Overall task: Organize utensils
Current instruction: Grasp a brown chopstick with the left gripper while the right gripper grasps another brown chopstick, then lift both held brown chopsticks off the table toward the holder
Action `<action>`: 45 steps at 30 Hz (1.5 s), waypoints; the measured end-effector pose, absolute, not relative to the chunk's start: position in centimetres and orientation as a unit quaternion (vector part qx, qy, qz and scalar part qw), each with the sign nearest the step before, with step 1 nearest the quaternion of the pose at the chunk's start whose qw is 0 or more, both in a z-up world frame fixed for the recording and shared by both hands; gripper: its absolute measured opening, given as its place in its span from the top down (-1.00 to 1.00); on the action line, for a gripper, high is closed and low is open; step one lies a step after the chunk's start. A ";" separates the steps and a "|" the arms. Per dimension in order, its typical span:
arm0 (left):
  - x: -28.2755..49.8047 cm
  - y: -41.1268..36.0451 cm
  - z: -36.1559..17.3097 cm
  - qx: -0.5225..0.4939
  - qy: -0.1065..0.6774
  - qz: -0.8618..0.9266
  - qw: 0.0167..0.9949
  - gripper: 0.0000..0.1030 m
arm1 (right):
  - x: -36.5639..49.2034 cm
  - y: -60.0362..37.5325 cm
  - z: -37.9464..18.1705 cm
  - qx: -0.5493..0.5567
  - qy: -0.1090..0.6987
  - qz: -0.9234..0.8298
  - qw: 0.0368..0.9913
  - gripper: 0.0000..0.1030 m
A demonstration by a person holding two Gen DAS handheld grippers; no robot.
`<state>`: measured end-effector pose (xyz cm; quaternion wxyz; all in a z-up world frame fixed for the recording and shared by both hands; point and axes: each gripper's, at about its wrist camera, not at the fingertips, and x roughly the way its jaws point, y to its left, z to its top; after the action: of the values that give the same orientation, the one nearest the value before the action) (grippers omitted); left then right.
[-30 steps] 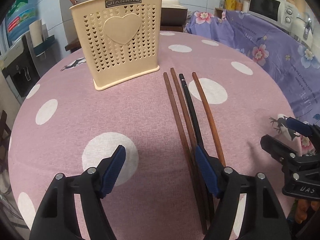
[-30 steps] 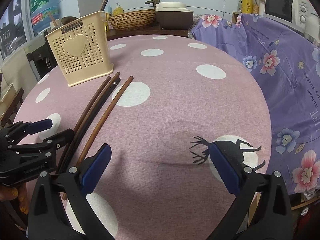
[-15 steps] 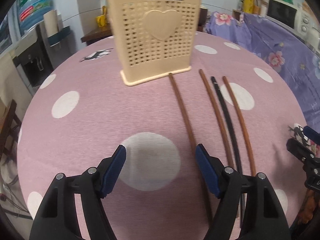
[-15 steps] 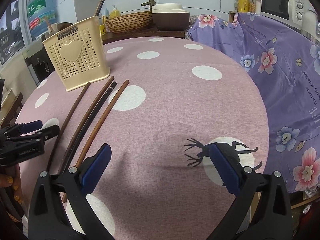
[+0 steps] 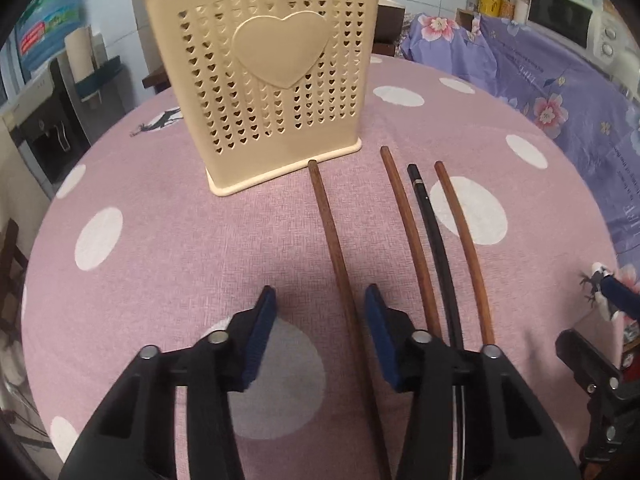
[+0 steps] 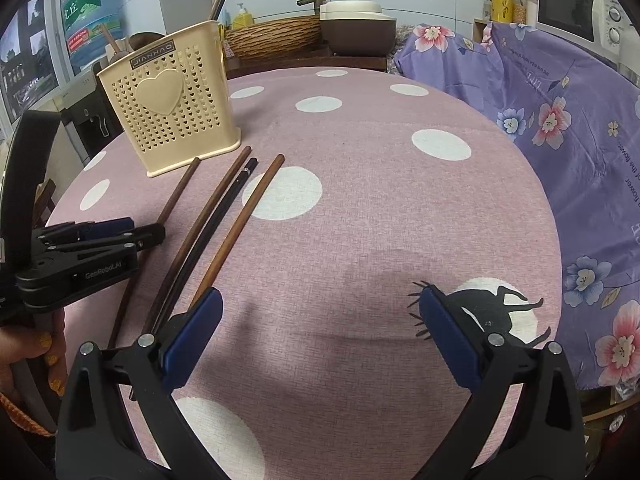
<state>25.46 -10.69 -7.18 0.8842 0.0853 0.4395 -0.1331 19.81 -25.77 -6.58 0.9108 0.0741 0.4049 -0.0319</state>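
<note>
Several chopsticks lie on the pink dotted tablecloth point(image 5: 160, 248), pointing at a cream heart-pattern utensil holder point(image 5: 264, 76). The leftmost brown chopstick point(image 5: 334, 248) lies apart from the others; a second brown one point(image 5: 408, 224), a black one point(image 5: 430, 216) and a third brown one point(image 5: 460, 224) lie to its right. My left gripper point(image 5: 320, 336) is partly closed, its jaws straddling the leftmost chopstick without gripping it. My right gripper point(image 6: 320, 336) is wide open and empty, over the cloth right of the chopsticks point(image 6: 224, 240). The holder point(image 6: 172, 100) holds some utensils.
A purple floral cloth point(image 6: 560, 120) covers things at the right. A woven basket point(image 6: 272, 36), a rice cooker point(image 6: 356, 24) and a microwave point(image 6: 576, 4) stand behind the table. A water dispenser point(image 6: 84, 120) stands at the left.
My left gripper has moved forward toward the holder and its jaws have narrowed around the leftmost chopstick, which now lies apart from the others. The right gripper has stayed put and open.
</note>
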 end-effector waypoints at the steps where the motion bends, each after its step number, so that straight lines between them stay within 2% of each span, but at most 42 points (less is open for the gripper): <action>1: 25.5 -10.7 -7.2 0.085 0.439 -0.133 0.884 0.35 | 19.9 -25.7 -6.7 0.074 0.408 -0.032 0.910 -0.89; 5: 25.4 -10.0 -7.0 0.093 0.437 -0.122 0.886 0.78 | 20.2 -25.3 -6.7 0.073 0.411 -0.026 0.908 -0.89; 7: 25.0 -8.9 -7.0 0.087 0.438 -0.113 0.888 0.84 | 20.4 -24.9 -6.6 0.066 0.410 -0.023 0.909 -0.89; 11: 24.2 -6.7 -7.0 0.068 0.437 -0.098 0.891 0.84 | 20.9 -23.5 -6.8 0.051 0.417 -0.009 0.907 -0.85; 15: 23.4 -5.2 -7.0 0.047 0.436 -0.086 0.895 0.85 | 21.6 -21.3 -7.5 0.033 0.436 0.011 0.899 -0.55; 20: 23.2 -5.4 -7.0 0.051 0.431 -0.080 0.897 0.85 | 22.0 -18.8 -7.6 -0.003 0.438 0.006 0.899 -0.32; 21: 23.2 -5.5 -7.0 0.053 0.429 -0.079 0.898 0.85 | 22.0 -18.7 -7.6 0.000 0.439 0.008 0.898 -0.19; 26: 23.0 -5.3 -7.1 0.053 0.426 -0.080 0.899 0.85 | 22.2 -18.2 -7.4 0.005 0.443 0.017 0.896 0.21; 28: 23.0 -5.2 -7.1 0.050 0.428 -0.082 0.899 0.85 | 22.2 -18.4 -7.2 0.004 0.447 0.021 0.894 0.47; 31: 23.0 -5.0 -7.1 0.047 0.430 -0.087 0.898 0.85 | 22.0 -19.7 -7.1 0.008 0.459 0.027 0.888 0.69; 42: 23.0 -5.0 -7.1 0.051 0.430 -0.086 0.897 0.85 | 21.0 -24.3 -7.1 0.028 0.467 0.029 0.884 0.69; 44: 23.0 -4.9 -7.1 0.048 0.431 -0.088 0.897 0.85 | 21.2 -24.2 -7.1 0.032 0.465 0.040 0.884 0.49; 45: 23.1 -4.7 -7.1 0.042 0.431 -0.090 0.897 0.84 | 21.3 -24.2 -7.0 0.037 0.464 0.045 0.884 0.08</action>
<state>23.07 -4.72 -7.10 0.8967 0.0422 0.4314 -0.0898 21.34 -24.20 -7.04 0.8841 0.0367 0.4638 0.0446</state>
